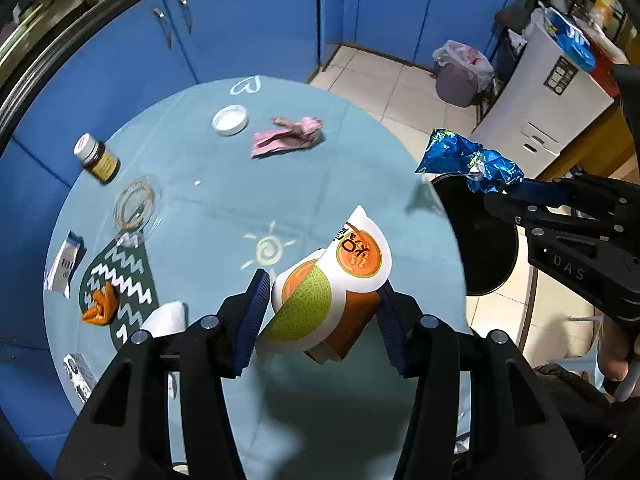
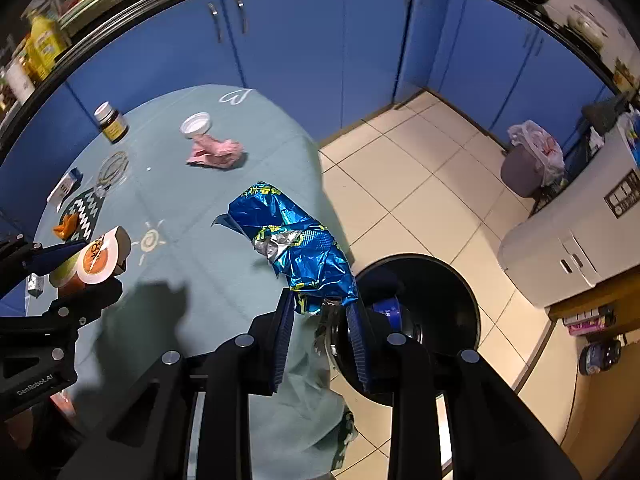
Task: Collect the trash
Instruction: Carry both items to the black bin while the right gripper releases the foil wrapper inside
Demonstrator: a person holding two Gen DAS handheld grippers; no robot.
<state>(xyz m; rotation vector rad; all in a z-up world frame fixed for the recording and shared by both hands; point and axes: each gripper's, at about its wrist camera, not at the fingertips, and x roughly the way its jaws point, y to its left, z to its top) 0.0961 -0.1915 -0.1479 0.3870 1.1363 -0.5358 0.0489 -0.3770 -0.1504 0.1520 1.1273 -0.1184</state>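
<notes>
My left gripper (image 1: 322, 300) is shut on an orange and white melon-print carton (image 1: 332, 280) and holds it above the round table (image 1: 224, 208); the carton also shows in the right wrist view (image 2: 96, 260). My right gripper (image 2: 320, 312) is shut on a crumpled blue foil wrapper (image 2: 292, 240) and holds it over the table's right edge, beside a black bin (image 2: 440, 304) on the floor. The wrapper also shows in the left wrist view (image 1: 468, 160). A crumpled pink wrapper (image 1: 286, 138), an orange wrapper (image 1: 100, 304) and a white lid (image 1: 229, 119) lie on the table.
A brown jar (image 1: 98, 158), a clear plastic lid (image 1: 136, 208), a small white and blue box (image 1: 64, 266) and white paper (image 1: 166, 318) are on the table's left. Blue cabinets (image 1: 248, 20) stand behind. A grey bin with a bag (image 2: 528, 164) and a white appliance (image 2: 580, 232) stand at right.
</notes>
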